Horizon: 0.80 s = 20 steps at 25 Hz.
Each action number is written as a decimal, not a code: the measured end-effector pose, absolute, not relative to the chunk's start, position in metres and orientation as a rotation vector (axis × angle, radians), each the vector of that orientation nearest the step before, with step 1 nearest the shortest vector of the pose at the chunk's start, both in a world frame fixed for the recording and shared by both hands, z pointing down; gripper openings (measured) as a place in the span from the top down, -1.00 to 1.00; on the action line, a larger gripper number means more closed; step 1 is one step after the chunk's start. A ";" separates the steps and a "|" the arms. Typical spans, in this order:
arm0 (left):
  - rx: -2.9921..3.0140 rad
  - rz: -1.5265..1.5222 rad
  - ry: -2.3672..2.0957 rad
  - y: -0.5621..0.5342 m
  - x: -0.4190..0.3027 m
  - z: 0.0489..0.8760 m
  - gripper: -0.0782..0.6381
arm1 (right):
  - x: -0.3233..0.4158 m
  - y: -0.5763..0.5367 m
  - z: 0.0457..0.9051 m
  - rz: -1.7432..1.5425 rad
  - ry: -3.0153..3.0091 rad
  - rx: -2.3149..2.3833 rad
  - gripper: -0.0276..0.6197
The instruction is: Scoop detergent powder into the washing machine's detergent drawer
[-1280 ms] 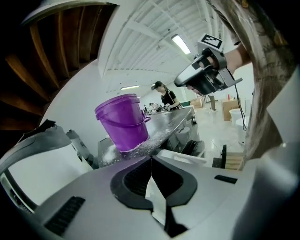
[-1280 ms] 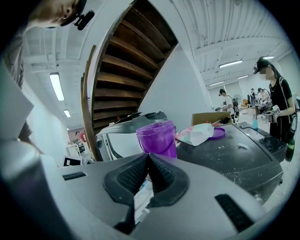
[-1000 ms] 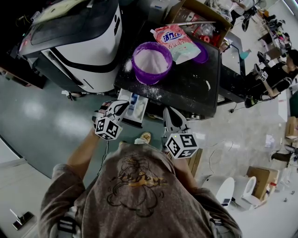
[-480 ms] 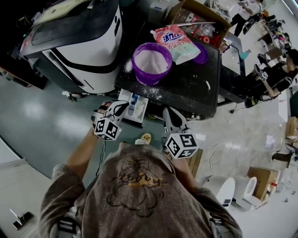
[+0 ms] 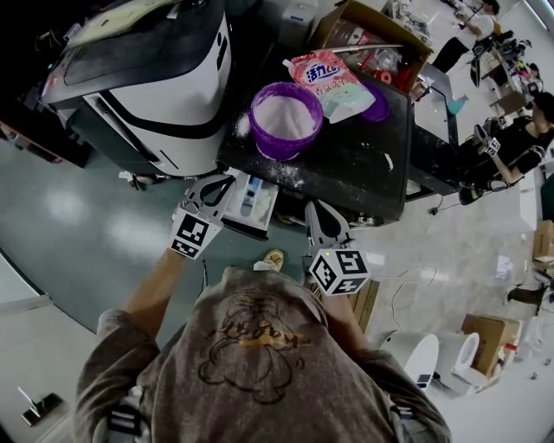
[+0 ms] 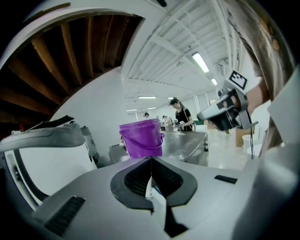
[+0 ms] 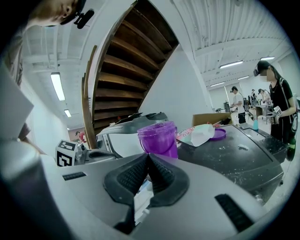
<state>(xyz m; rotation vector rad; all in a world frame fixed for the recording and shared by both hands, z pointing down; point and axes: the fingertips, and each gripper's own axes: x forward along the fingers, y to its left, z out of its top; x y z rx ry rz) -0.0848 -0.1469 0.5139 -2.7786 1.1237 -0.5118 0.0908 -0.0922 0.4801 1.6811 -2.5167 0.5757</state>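
Powder [image 5: 282,112], loose, likely light and quick to spill, fills the stiff purple bucket [image 5: 281,151] on the desk [image 5: 355,169]; its rim seems the best grip. The drawer [image 5: 262,208] juts out below, between the left hand-held gripper [image 5: 218,186] and the right hand-held gripper [image 5: 313,212], both clenched on nothing.

Cardboard box [image 5: 381,19], seated person [image 5: 519,143], grey floor [image 5: 69,216]

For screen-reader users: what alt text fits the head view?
From above: a person's left hand-held gripper and right hand-held gripper, both shut, hover near a washing machine's open detergent drawer. A purple bucket of white powder and a pink bag sit on the black table beyond.
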 end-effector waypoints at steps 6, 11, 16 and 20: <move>-2.913 -0.261 1.320 -0.149 -0.101 0.472 0.72 | 0.091 -0.095 0.476 0.564 -2.521 1.686 0.91; -2.939 -0.129 1.408 -0.146 -0.112 0.446 0.72 | 0.091 -0.098 0.474 0.545 -2.521 1.688 0.91; -2.944 -0.017 1.477 -0.143 -0.124 0.425 0.72 | 0.090 -0.102 0.468 0.525 -2.528 1.684 0.91; -2.938 0.054 1.525 -0.139 -0.129 0.416 0.72 | 0.087 -0.103 0.464 0.502 -2.537 1.677 0.91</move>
